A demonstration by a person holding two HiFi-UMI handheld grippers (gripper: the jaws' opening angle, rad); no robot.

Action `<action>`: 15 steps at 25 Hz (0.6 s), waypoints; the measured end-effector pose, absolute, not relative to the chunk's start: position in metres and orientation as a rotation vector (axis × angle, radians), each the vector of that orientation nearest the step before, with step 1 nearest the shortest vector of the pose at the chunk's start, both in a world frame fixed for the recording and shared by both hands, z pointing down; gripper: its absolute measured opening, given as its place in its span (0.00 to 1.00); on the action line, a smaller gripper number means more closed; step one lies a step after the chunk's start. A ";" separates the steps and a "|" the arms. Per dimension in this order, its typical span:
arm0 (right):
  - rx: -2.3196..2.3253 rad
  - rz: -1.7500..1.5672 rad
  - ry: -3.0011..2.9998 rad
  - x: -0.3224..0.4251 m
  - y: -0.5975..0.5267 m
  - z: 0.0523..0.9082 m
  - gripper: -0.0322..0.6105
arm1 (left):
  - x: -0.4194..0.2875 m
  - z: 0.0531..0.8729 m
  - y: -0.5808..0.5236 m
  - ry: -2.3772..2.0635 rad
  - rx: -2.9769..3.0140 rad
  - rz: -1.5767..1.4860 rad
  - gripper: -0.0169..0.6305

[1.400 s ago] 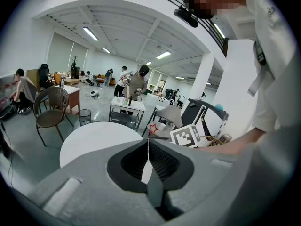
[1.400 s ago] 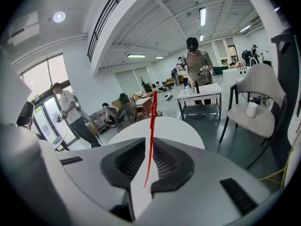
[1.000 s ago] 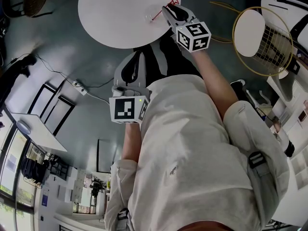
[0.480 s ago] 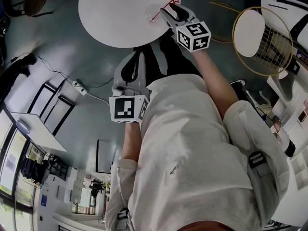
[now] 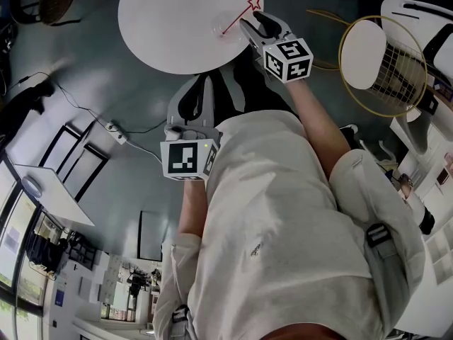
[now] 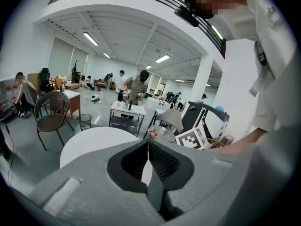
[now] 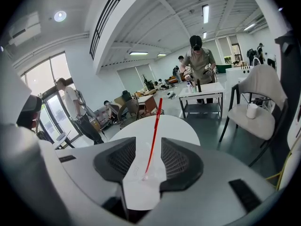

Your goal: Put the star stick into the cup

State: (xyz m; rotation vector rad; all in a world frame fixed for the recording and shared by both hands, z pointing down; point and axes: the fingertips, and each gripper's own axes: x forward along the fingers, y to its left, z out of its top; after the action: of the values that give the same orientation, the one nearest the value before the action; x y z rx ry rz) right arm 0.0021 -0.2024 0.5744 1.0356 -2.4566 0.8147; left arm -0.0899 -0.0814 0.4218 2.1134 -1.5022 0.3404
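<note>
The star stick [image 7: 154, 126] is standing slanted in the clear cup [image 5: 224, 28], on the round table [image 5: 163, 34] at the upper middle of the head view. The right gripper's [image 7: 148, 147] jaws have just been opening and are being held apart on either side of the stick, neither pad pressing it. If that gripper is being drawn back crookedly, the stick could be snagged and the light cup tipped. The left gripper [image 6: 147, 147], jaws together on nothing, is being held mid-frame, well apart from the cup.

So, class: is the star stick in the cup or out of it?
In. The star stick leans with its lower end inside the clear cup, which stands on the white table.
</note>
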 end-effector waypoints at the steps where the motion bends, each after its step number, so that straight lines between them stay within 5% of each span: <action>1: 1.028 0.812 -2.458 0.003 -0.201 0.572 0.32 | -0.090 0.420 -0.082 -1.510 2.115 0.335 0.05; 15: 0.879 0.708 -2.569 0.002 -0.181 0.503 0.22 | -0.089 0.387 -0.100 -1.615 2.176 0.262 0.05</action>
State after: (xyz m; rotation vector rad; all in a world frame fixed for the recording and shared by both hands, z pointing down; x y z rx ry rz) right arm 0.0020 -0.1811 0.5032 0.8793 -2.5693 0.7077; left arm -0.0888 -0.1001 0.3866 2.1755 -1.6155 0.2623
